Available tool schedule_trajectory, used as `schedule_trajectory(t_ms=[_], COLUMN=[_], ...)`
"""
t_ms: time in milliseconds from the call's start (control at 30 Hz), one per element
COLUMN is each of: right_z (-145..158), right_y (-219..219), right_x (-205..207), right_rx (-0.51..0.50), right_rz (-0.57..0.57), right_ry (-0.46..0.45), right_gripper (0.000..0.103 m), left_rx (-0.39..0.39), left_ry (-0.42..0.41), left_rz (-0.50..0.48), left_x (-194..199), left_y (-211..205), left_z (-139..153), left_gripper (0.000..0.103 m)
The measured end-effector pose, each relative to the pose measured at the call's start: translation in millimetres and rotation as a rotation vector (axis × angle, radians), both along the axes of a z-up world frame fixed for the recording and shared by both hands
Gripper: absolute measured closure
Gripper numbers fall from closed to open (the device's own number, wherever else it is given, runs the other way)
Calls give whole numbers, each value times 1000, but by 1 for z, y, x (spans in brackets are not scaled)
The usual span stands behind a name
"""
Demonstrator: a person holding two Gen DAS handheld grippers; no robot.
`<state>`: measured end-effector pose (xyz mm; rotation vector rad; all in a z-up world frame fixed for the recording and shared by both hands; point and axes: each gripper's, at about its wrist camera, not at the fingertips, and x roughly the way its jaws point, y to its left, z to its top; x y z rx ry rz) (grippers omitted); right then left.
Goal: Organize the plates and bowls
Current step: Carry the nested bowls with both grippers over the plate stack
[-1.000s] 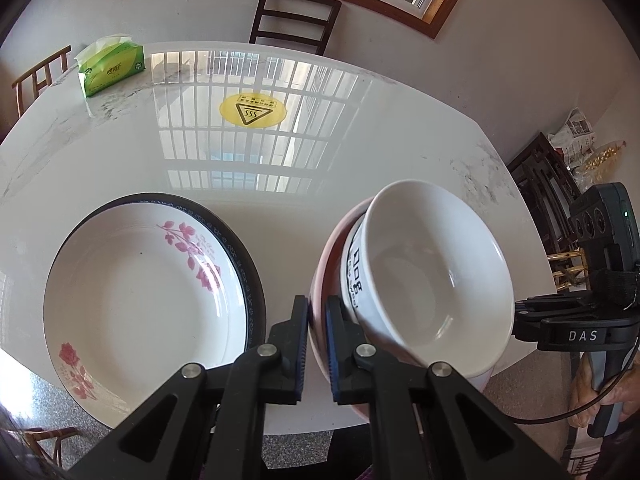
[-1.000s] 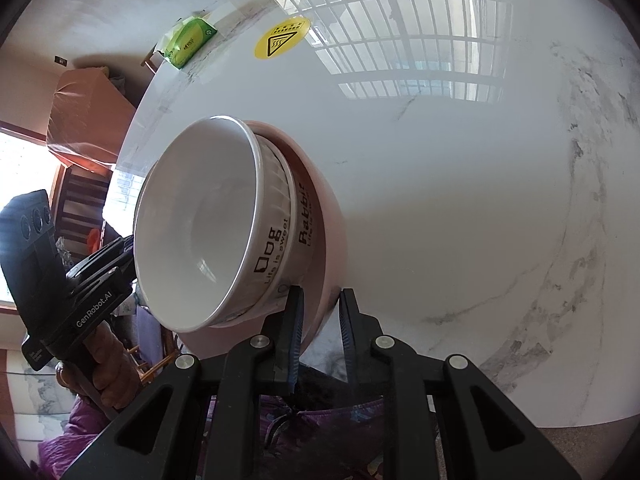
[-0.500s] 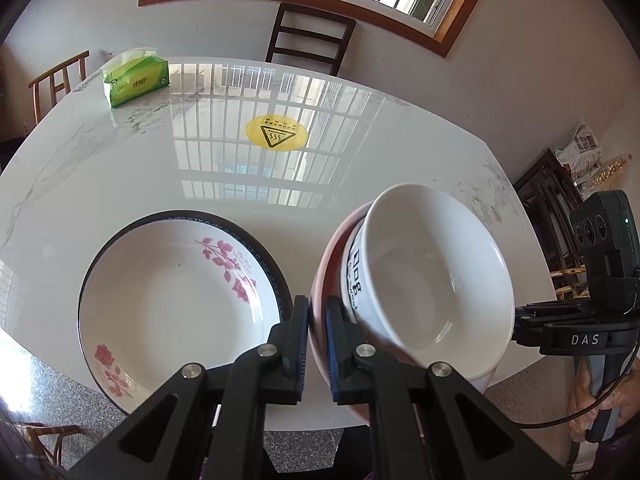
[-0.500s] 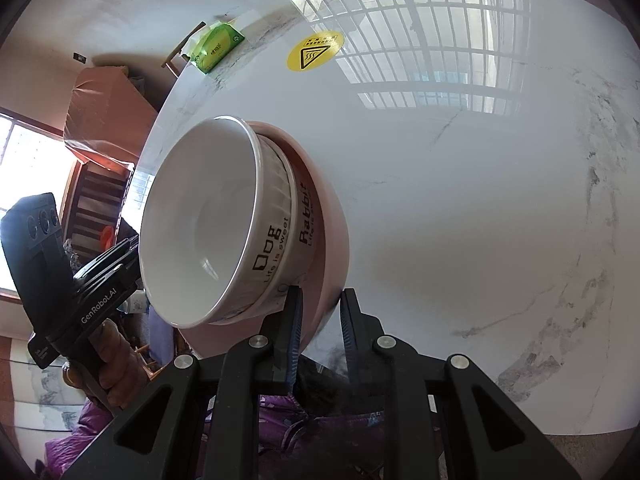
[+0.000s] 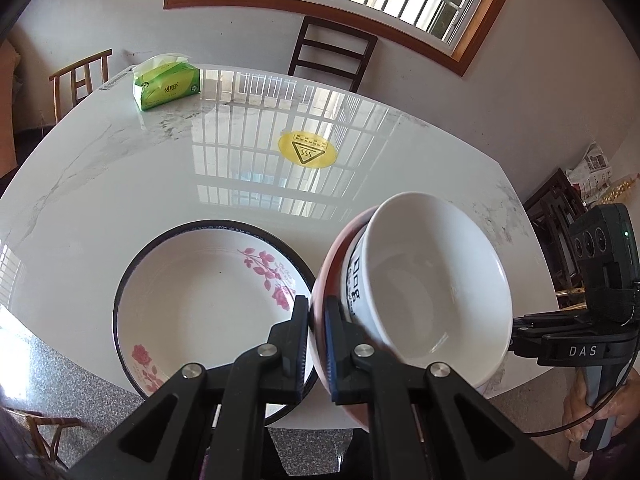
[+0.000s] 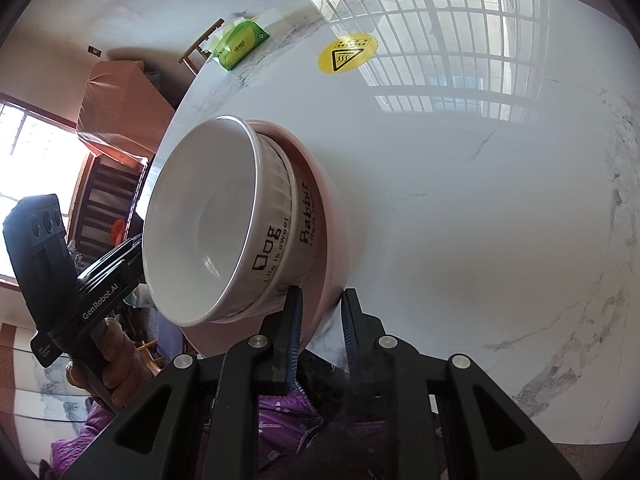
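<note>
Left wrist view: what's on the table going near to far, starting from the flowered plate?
Flowered plate → yellow warning sticker → green tissue pack. The held bowl stack overlaps in depth, so left out.

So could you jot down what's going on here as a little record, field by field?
held: stack of bowls, two white ones nested in a pink bowl, tilted
left gripper: clamped on the pink bowl's rim
right gripper: clamped on the opposite rim
on table: flowered plate, tissue pack, yellow warning sticker
lettering on bowls: Dog, Rabbit
</note>
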<state>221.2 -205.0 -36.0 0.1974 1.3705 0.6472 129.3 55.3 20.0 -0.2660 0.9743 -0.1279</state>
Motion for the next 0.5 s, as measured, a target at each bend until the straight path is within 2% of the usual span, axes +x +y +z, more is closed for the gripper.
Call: schedule_trajectory(t_ms=[500], right_z=[0], right_y=[48], right_x=[5], right_rx=[34], right_rz=[60], right_ry=[1], right_gripper=[82], left_rx=[-4], left_ry=[-8], left_rz=[94], left_x=[-12], left_y=[47], left_z=[7], left_gripper=[98])
